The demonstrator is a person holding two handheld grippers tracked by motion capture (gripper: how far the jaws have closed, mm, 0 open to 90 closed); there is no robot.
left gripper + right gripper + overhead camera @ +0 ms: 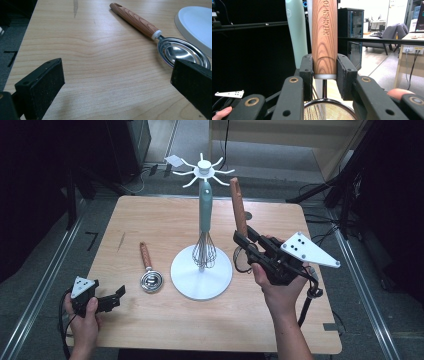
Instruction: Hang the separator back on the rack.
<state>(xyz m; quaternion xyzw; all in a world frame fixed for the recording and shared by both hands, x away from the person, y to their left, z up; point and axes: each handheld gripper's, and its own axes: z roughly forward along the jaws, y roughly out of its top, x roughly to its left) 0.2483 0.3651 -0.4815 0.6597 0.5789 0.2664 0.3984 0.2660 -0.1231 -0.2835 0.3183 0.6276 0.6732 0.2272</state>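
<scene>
Right gripper view: my right gripper (325, 68) has its fingers clenched on the strainer (324, 37), handle upright beside the rack (202, 270). Left gripper (112, 296) rests released near the spoon (160, 37). I judge the handle could knock the whisk (204, 220) or a hook while being hung.

A light wooden table (165, 220) stands on grey floor (30, 265), with metal rails (47, 270) along both sides; dark curtains close off the left; beyond, in the right gripper view, a bright office holds a black cabinet (350, 32), grey chairs (392, 33) and a desk (409, 57) with cables hanging.
</scene>
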